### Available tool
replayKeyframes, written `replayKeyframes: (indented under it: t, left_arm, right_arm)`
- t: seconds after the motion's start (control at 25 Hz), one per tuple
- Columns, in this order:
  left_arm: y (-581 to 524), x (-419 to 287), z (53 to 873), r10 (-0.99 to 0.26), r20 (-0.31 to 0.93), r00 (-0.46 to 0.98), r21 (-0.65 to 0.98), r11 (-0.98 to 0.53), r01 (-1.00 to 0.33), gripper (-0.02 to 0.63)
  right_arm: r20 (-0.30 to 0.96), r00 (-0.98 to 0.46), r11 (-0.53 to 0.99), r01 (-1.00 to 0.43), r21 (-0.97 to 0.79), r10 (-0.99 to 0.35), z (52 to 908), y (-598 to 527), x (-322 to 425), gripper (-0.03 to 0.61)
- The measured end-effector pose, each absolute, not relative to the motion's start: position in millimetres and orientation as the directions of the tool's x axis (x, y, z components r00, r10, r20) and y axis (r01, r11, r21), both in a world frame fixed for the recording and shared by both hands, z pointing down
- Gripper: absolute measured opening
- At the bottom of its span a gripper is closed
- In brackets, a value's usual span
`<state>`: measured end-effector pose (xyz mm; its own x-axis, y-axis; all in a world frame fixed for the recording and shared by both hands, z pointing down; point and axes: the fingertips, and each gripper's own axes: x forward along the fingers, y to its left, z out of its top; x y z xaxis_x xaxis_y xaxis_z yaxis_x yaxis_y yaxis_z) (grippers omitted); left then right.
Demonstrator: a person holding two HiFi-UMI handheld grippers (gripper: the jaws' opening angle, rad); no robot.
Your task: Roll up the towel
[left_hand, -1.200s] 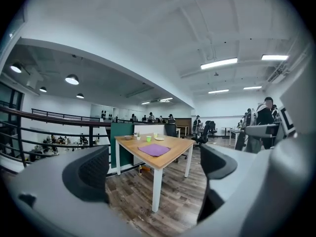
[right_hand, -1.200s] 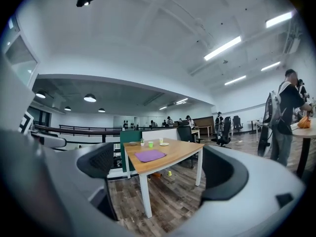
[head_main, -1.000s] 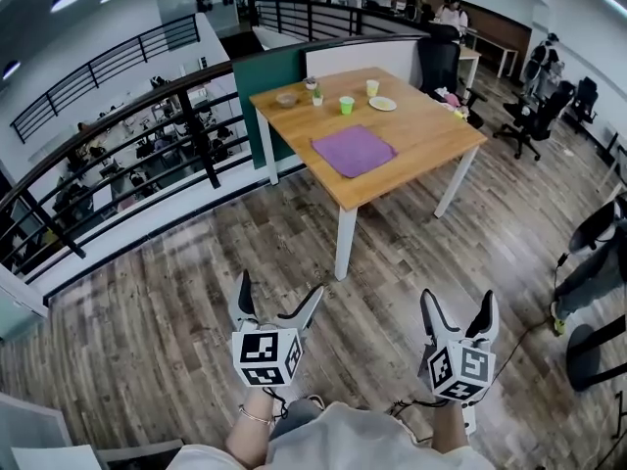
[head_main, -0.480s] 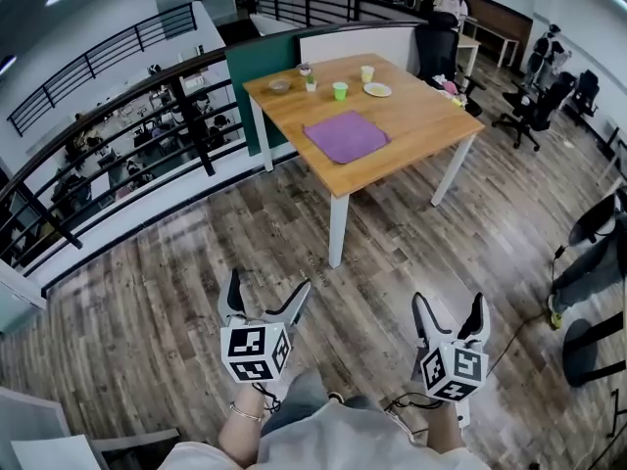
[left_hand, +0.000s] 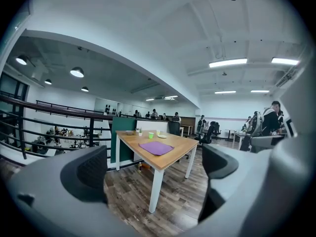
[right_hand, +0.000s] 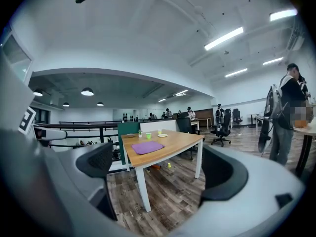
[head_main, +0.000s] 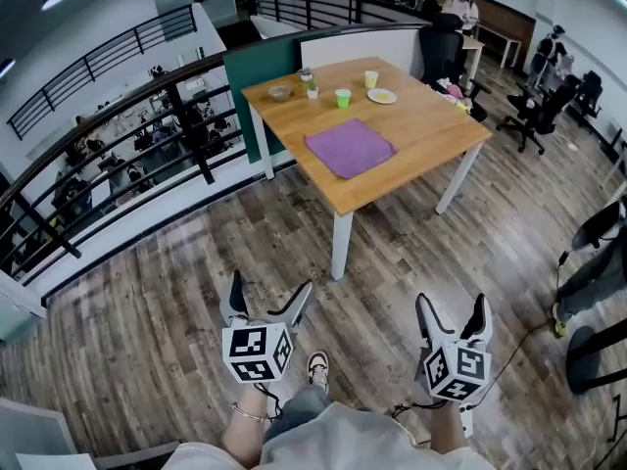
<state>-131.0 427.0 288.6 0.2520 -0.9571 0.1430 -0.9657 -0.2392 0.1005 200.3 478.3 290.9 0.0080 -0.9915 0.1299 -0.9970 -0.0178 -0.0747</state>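
Over the last second the view shifts only a little: the bench (head_main: pixel 431 130) slides up and then back down in the upper middle of the head view, and a shoe (head_main: pixel 317 365) now shows at the lower centre, between the two tools, where none showed before. That reads as a step being taken toward the bench, so the task itself has not begun. The purple towel (head_main: pixel 350 148) lies flat and unrolled on the near half of the bench top, well apart from both tools, with a green cup (head_main: pixel 342 97), a plate (head_main: pixel 382 96) and a small bowl (head_main: pixel 281 93) farther back toward the top of the frame. The left tool (head_main: pixel 271 287) sits at the lower left of centre and the right tool (head_main: pixel 453 304) at the lower right, both held low over the wooden floor much as before. Each tool's own view shows its jaws spread wide with nothing between them; only the distant bench and towel appear through the gap. Neither tool holds or touches anything, and the approach likely has to finish before a towel edge can be taken.
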Motion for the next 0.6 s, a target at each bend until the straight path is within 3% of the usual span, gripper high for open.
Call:
replayKeyframes:
  t: [0.6]
  left_arm:
    - [248,-137,272,-0.941,0.121,0.315,0.084,-0.306,-0.948,0.584]
  right_arm:
    - [0.107,0.053,-0.059,-0.996,-0.061,-0.993,269,324,186,0.535]
